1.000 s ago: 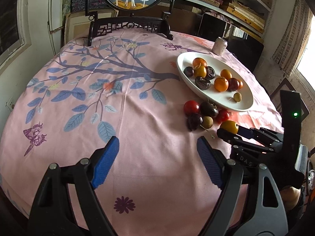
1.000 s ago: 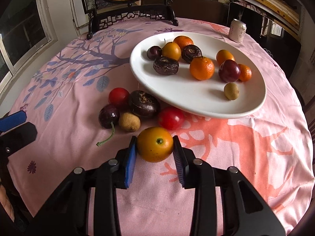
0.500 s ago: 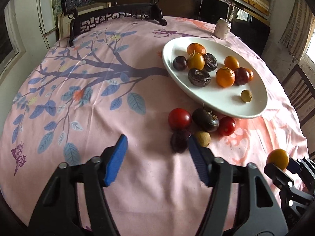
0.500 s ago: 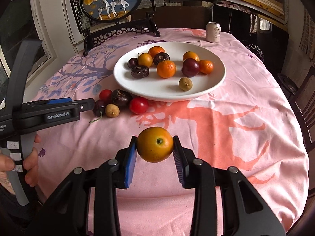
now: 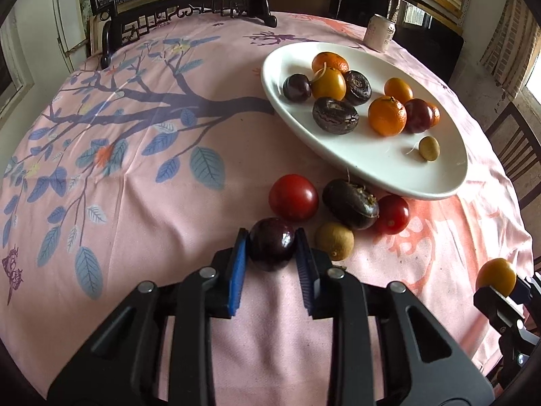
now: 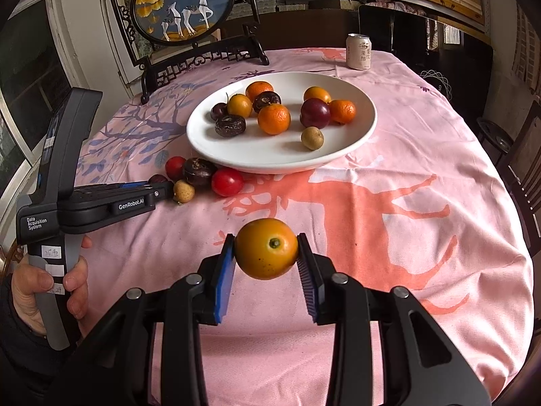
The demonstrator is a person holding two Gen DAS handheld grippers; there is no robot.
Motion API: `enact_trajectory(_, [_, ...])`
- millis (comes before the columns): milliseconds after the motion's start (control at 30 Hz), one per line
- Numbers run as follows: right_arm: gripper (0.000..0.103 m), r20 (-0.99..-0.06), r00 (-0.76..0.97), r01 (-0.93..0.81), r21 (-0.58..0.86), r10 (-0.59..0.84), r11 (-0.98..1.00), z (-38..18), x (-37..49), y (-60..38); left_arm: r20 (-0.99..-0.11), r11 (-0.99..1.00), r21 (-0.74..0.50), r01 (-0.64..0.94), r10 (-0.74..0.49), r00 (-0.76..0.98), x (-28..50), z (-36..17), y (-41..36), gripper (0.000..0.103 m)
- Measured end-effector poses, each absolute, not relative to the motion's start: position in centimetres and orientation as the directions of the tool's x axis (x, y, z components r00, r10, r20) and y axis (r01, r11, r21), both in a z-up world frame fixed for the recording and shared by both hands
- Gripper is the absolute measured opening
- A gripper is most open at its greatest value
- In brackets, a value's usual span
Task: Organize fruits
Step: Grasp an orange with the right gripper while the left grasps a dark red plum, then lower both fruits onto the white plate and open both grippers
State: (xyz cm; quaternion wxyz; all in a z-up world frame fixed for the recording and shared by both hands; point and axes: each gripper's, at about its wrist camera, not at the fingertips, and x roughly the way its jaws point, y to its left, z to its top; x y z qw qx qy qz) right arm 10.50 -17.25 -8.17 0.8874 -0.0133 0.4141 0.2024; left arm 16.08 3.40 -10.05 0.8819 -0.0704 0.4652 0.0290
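Resting on the pink tablecloth (image 5: 142,223), a dark plum (image 5: 272,243) is clamped between the blue pads of the left gripper (image 5: 272,253), just beside a red tomato (image 5: 293,197) and a small brown fruit (image 5: 334,241). An orange fruit (image 6: 267,253) is gripped by the right gripper (image 6: 266,264) above the cloth, well apart from the white plate (image 6: 338,155).
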Motion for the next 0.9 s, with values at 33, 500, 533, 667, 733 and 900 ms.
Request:
enact_trajectory(33, [0.036,-0.740,0.576,-0.371,0.141,0.347,0.918,-8.1,10.4,-17.2,-0.820,0.988,-0.108,-0.110,-0.026,0.572,15.8,-9.9,3.4,0.028])
enact_trajectory(500, [0.036,-0.721,0.598,-0.392,0.118,0.351,0.912,-6.7,9.0,-16.3,-0.759,0.986,-0.166,-0.032,-0.107,0.642,10.1,-6.0,2.3,0.028])
enact_trajectory(533, [0.036,-0.720,0.598,-0.392,0.118,0.350,0.912,-6.7,8.9,-16.3,-0.757,0.986,-0.168,-0.024,-0.113,0.644,10.0,-5.7,2.2,0.028])
enact_trajectory(667, [0.036,-0.722,0.598,-0.394,0.113,0.348,0.912,-6.6,9.2,-16.3,-0.747,0.990,-0.143,-0.005,-0.105,0.656,10.2,-4.4,1.6,0.028])
enact_trajectory(733, [0.036,-0.723,0.595,-0.396,0.116,0.351,0.911,-6.4,9.7,-16.4,-0.744,0.992,-0.126,0.015,-0.104,0.660,11.1,-3.6,1.3,0.028])
enact_trajectory(900, [0.036,-0.733,0.607,-0.385,0.068,0.308,0.921,-5.4,13.6,-16.8,-0.756,0.994,-0.079,0.078,-0.110,0.645,16.8,-1.4,-0.1,0.028])
